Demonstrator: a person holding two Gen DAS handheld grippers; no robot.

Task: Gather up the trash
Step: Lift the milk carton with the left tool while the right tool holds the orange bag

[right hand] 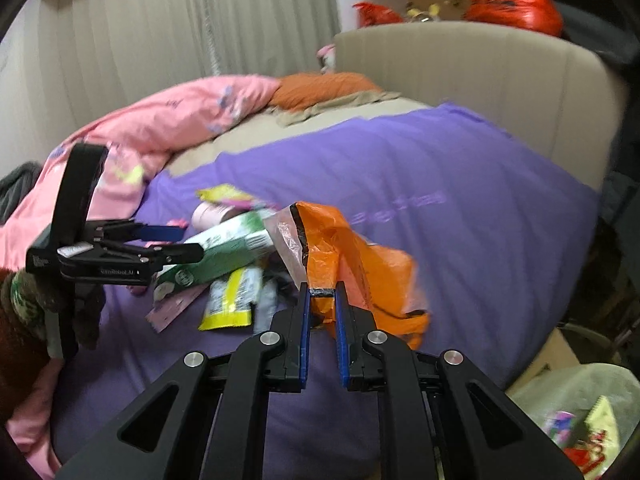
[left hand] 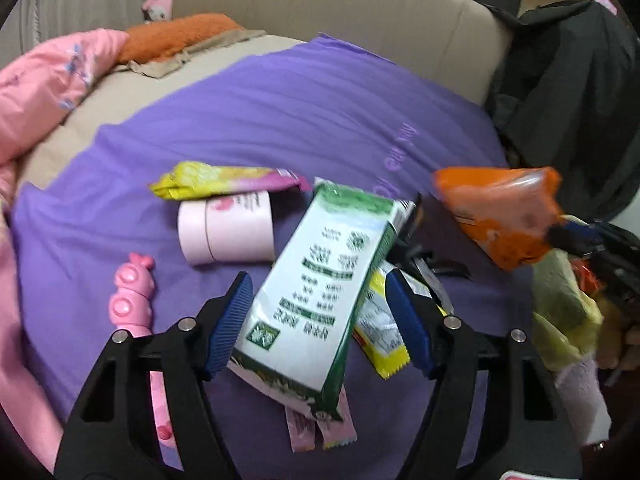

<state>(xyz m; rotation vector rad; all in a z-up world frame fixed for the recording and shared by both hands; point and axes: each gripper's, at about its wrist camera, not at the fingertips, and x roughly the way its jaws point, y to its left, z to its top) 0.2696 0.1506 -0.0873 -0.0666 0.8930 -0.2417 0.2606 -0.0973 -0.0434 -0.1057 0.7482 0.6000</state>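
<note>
Item in hand: green-and-white carton (left hand: 320,280), lying tilted on the purple sheet (left hand: 280,100) atop the litter pile; we take it as our landmark. Around it we list: pink cylindrical tube (left hand: 226,232) just beyond its left side, yellow-and-pink wrapper (left hand: 224,182) behind that tube, yellow snack wrapper (left hand: 380,328) tucked under its right edge, pink toy (left hand: 132,292) well to its left. Left gripper (left hand: 320,312): jaws wide, straddling the carton's near end, pads not visibly pressing. Right gripper (right hand: 322,316): clamped on the orange plastic wrapper (right hand: 360,264), held up to the carton's right. Step, as we judge it: seizing the carton. Next move calls for closing squarely across its narrow width, then lifting clear without dragging the wrappers beneath.
</note>
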